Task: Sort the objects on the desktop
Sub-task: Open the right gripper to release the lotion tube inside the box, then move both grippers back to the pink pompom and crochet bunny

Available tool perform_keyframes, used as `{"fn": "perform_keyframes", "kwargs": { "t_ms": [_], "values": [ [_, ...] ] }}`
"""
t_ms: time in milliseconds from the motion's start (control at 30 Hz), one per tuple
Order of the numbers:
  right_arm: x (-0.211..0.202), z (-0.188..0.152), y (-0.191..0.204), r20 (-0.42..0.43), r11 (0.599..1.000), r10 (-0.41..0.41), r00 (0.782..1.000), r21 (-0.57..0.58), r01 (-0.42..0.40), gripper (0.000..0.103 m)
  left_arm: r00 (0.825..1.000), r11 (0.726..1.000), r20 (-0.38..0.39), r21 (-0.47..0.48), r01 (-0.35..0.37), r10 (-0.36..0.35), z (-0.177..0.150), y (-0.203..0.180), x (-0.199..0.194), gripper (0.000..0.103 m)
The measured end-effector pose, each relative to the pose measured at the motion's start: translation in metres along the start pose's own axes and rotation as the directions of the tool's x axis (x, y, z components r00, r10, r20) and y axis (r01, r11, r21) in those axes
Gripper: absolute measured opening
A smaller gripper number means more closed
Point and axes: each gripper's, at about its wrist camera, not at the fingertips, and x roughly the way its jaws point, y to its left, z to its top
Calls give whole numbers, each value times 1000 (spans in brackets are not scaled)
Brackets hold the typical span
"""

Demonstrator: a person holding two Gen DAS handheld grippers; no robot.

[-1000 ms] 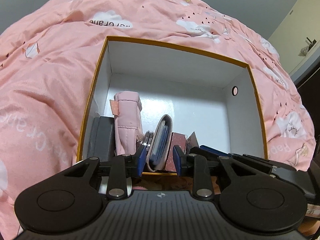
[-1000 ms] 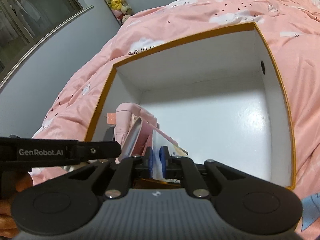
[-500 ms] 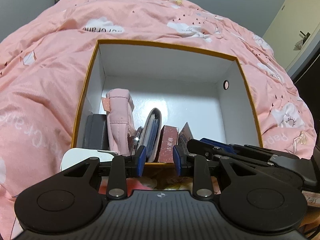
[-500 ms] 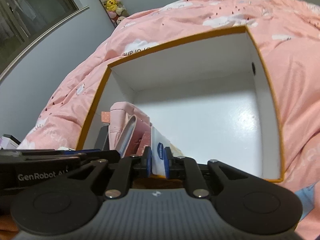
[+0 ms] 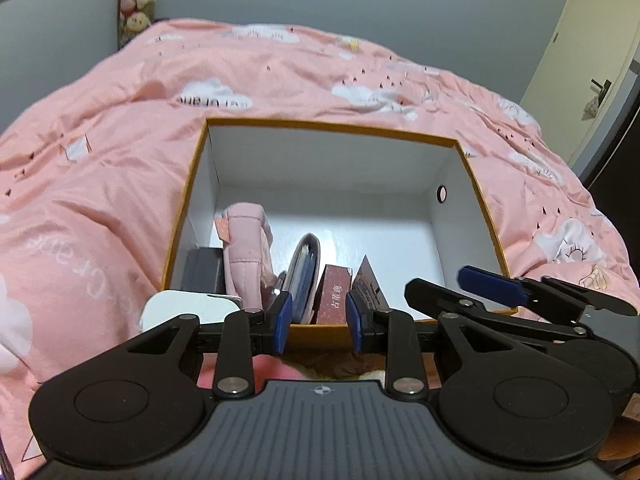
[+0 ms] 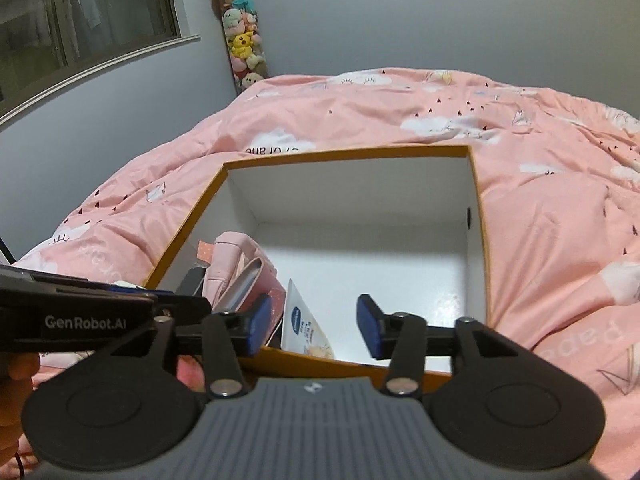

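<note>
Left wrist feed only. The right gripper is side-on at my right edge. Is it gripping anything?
Observer: No. The right gripper has just been opening its jaws; both pads are wide apart and press on nothing.
Operator: What about the packet by the red carton?
Observer: It's a white sachet with a blue oval logo, standing in the box to the right of the pink pouch, clear of both pads.
Operator: Is a person in shot?
Observer: Only a hand at the left edge of the right wrist view, behind the left gripper.
</note>
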Motion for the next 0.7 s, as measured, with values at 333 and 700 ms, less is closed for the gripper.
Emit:
{"fn": "perform_keyframes", "kwargs": {
  "t_ms": [333,700],
  "values": [
    [-27,-8,8,94,995,-85,992,-45,89,80,996,999,74,29,-45,43,-16,-2,-15,50],
    [-39,-20,7,46,996,-61,997,-58,63,80,998,996,54,86,18,-23,-33,-3,-27,51]
  ]
}}
